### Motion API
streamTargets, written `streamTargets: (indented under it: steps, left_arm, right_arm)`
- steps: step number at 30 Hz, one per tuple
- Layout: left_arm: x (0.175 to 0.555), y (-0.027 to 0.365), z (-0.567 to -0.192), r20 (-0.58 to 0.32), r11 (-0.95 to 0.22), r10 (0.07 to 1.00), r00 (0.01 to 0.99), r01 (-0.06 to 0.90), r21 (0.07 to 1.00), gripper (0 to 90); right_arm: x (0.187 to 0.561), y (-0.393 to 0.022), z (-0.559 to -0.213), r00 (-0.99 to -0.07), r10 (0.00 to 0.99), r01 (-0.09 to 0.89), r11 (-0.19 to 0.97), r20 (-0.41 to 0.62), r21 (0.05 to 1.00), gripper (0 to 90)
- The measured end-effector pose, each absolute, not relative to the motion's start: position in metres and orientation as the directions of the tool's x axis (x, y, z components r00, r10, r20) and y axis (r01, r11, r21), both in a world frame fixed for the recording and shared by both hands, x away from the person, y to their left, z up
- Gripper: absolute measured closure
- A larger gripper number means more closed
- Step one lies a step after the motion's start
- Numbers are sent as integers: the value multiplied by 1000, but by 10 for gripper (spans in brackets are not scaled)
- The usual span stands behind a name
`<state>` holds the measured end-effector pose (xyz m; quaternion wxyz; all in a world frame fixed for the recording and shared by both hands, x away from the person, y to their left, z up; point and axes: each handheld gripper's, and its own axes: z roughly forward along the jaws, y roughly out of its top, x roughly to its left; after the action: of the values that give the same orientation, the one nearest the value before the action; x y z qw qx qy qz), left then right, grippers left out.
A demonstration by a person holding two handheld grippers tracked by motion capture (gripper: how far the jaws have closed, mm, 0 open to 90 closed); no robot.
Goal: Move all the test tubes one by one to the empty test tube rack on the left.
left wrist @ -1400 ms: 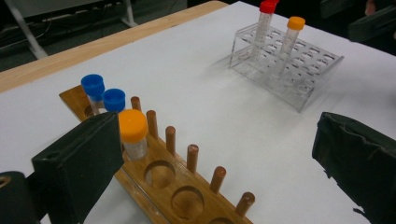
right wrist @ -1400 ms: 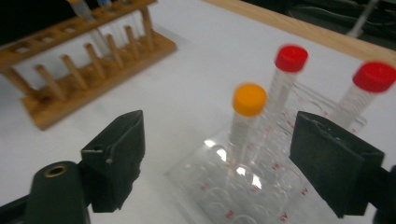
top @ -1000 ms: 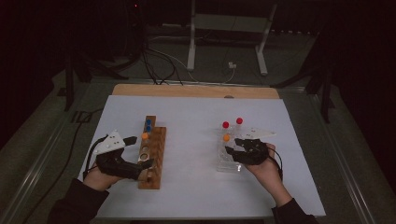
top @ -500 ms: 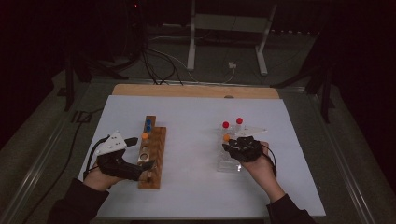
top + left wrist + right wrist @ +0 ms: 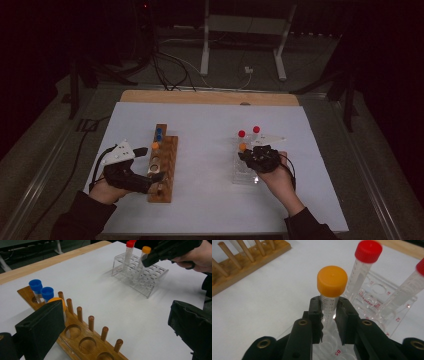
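My right gripper (image 5: 329,317) is shut on an orange-capped tube (image 5: 332,281), just below its cap. The tube stands upright in a clear plastic rack (image 5: 244,174); in the high view it is the orange-capped tube (image 5: 242,147) in front of my right gripper (image 5: 248,155). Two red-capped tubes (image 5: 241,134) stand farther back in that rack. My left gripper (image 5: 150,164) is open at the near end of a wooden rack (image 5: 165,186), its jaws wide apart in the left gripper view (image 5: 115,332). That rack holds two blue-capped tubes (image 5: 41,290) and an orange-capped one (image 5: 155,146).
A white sheet (image 5: 210,130) covers the table, and a wooden strip (image 5: 210,97) runs along its far edge. A small white piece (image 5: 274,137) lies just beyond the clear rack. Wooden pegs (image 5: 91,323) line one side of the wooden rack, beside empty holes (image 5: 87,345).
My right gripper has moved left and a little forward onto the orange-capped tube in the clear rack. The left gripper has stayed by the wooden rack.
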<state>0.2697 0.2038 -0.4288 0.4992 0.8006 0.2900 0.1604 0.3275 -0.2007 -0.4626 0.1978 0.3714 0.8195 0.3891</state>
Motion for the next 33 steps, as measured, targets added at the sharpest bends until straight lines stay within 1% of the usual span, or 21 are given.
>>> streamTargets:
  steps: [2,11,15,22,27,33]
  left_arm:
    - [270,205,-428,-45,-326,620,783,310,893,15]
    - [270,202,-427,-45,-337,611,790,310,889,16]
    - [270,200,-425,-47,-342,602,797,310,887,16]
    - [269,194,-421,-45,-350,587,808,303,886,16]
    - [269,188,-419,-41,-368,566,823,298,881,16]
    - [270,180,-419,-46,-379,550,834,299,876,16]
  right_arm:
    - [326,-201,-458,-646,762,444,424,-45,789,753]
    - [317,-205,-432,-650,758,406,409,-56,818,753]
    - [313,-207,-418,-655,752,379,413,-76,828,754]
    - [304,-199,-398,-679,728,333,423,-98,843,754]
    - [297,-188,-396,-712,695,311,442,-102,841,754]
    - [291,-173,-403,-751,653,304,470,-95,829,754]
